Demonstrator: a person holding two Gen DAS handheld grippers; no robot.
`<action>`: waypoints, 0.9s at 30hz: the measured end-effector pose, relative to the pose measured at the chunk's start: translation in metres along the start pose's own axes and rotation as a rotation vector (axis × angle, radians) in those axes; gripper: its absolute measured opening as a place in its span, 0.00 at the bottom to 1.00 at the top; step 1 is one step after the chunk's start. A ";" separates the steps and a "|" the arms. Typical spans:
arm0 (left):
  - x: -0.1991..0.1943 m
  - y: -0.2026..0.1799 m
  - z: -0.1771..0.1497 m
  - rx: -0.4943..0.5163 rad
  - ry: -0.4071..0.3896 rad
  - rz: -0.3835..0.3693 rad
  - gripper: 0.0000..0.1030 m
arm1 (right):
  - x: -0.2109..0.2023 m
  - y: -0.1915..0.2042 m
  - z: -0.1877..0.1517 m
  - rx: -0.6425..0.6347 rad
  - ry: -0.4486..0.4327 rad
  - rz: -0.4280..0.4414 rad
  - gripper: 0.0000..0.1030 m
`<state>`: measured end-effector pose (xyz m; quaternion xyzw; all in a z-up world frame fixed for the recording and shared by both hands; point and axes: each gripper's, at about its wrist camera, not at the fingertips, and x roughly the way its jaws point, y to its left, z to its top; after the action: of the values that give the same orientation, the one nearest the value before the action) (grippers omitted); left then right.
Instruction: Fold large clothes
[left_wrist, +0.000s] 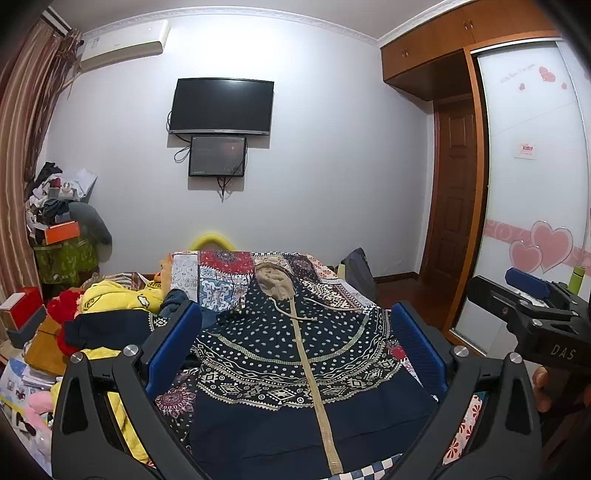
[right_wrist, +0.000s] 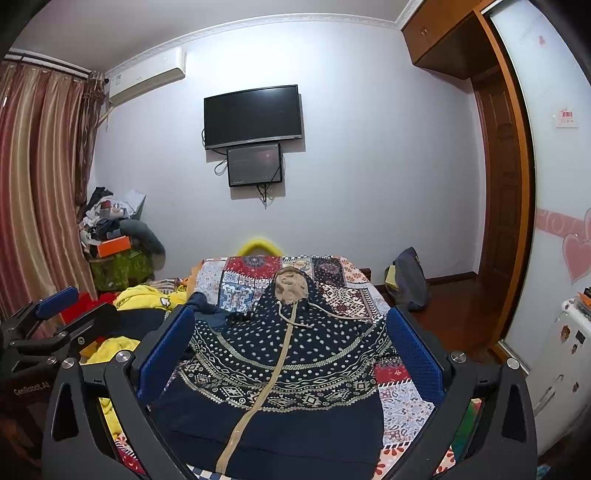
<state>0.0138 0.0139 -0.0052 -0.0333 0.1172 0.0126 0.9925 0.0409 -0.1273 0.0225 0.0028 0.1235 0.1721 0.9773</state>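
Blue pads are showing on both tools. The left hand-held gripper (left_wrist: 295, 350) is hanging wide open over the bed with nothing in it, and the right hand-held gripper (right_wrist: 291, 347) is doing the same just beside it. Between their fingers the dark dotted hoodie (left_wrist: 295, 350) is lying flat on the patchwork blanket (left_wrist: 221, 277), zip up, probably spread so its sides can be folded in. Its tan hood (left_wrist: 275, 282) is pointing away, toward the far wall.

I see a soft matt cloth hoodie (left_wrist: 295, 350), textured blue pads (left_wrist: 417, 347) on my gripper fingers, glossy wooden wardrobe (left_wrist: 424, 55)
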 end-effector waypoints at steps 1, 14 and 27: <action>0.001 0.000 0.000 0.001 0.001 0.001 1.00 | 0.001 -0.001 0.000 0.000 0.002 0.000 1.00; 0.049 0.018 0.000 0.017 0.050 0.032 1.00 | 0.038 -0.005 0.002 0.006 0.035 0.030 1.00; 0.181 0.149 -0.008 -0.075 0.198 0.178 1.00 | 0.173 -0.009 0.000 0.016 0.184 0.079 1.00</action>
<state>0.1825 0.1648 -0.0650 -0.0610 0.2166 0.1015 0.9691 0.2012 -0.0781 -0.0198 -0.0005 0.2139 0.2092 0.9542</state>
